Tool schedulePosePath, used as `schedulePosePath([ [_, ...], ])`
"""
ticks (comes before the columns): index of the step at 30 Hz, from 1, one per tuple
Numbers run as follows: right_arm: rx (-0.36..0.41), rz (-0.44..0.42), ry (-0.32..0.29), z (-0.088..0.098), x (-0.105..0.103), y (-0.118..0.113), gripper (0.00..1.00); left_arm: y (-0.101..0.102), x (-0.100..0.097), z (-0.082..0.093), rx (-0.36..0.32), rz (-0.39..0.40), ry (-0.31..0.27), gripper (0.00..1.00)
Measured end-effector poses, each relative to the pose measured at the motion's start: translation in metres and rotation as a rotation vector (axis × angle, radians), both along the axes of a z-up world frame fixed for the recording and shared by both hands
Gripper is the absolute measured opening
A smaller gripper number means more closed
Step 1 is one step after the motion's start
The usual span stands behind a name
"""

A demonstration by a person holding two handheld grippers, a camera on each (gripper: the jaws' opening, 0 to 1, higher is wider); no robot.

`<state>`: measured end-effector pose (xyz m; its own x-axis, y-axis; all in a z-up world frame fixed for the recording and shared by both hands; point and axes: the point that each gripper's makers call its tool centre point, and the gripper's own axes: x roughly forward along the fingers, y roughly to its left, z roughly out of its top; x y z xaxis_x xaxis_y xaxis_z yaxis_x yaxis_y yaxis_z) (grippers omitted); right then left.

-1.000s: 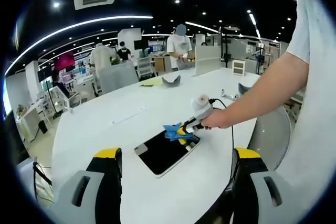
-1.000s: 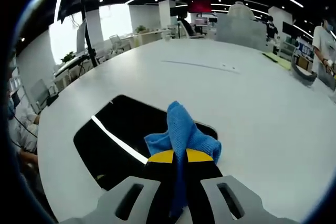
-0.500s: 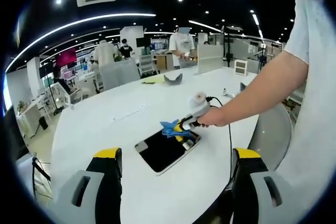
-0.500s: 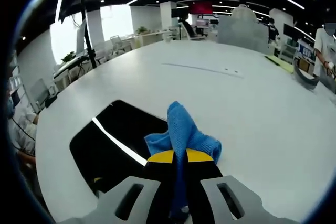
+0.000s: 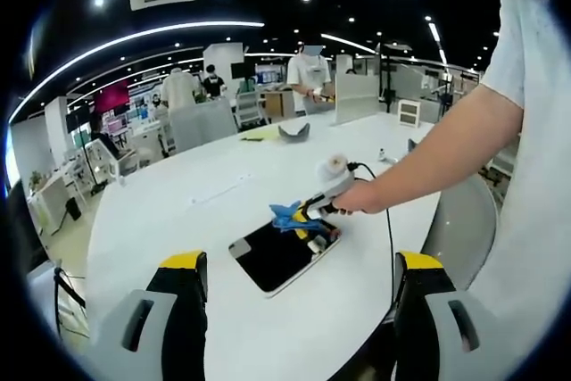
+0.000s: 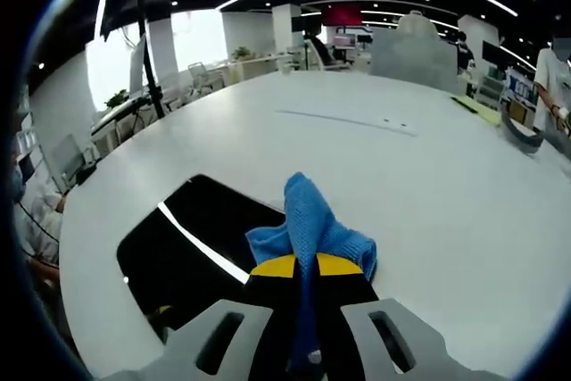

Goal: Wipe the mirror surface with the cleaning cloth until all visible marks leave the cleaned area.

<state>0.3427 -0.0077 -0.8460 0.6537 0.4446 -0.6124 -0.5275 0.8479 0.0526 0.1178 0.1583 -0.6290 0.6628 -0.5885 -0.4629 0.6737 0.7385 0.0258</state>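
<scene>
A dark rectangular mirror [image 5: 278,256] [image 6: 183,247] lies flat on the white table [image 5: 196,220]. My right gripper [image 6: 305,267] is shut on a blue cleaning cloth [image 6: 310,225], held at the mirror's far right edge. In the left gripper view the same right gripper [image 5: 306,218] appears in a person's hand, with the blue cloth [image 5: 285,215] over the mirror's far corner. My left gripper [image 5: 299,265] stands open well back from the mirror, its yellow-tipped jaws wide apart with nothing between them.
A long pale strip [image 6: 343,118] lies further out on the table. A grey chair [image 5: 459,225] stands at the table's right edge. Dark trays [image 5: 293,135] sit at the far end. Several people stand by desks [image 5: 308,78] in the background.
The right gripper with the cloth has shifted slightly along the mirror's far edge, toward the corner. The left gripper has held still since half a second ago.
</scene>
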Motion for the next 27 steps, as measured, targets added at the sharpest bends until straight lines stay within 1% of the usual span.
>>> schedulePosePath([
  [5, 0.01, 0.0, -0.005, 0.001, 0.0, 0.002, 0.01, 0.0, -0.003, 0.0, 0.019, -0.005, -0.003, 0.87],
  [11, -0.002, 0.003, -0.008, -0.003, 0.005, 0.001, 0.01, 0.008, -0.003, 0.003, 0.003, 0.026, -0.001, 0.87],
  [16, 0.017, 0.02, -0.01, -0.003, 0.005, 0.004, 0.01, 0.01, -0.005, 0.003, 0.01, 0.03, -0.003, 0.87],
  [23, -0.012, 0.046, -0.014, -0.003, 0.002, 0.011, 0.01, 0.015, -0.011, -0.001, 0.009, 0.049, 0.008, 0.86],
  [27, -0.02, 0.058, -0.02, -0.001, -0.002, 0.013, 0.01, 0.017, -0.014, 0.001, 0.003, 0.056, 0.008, 0.86],
])
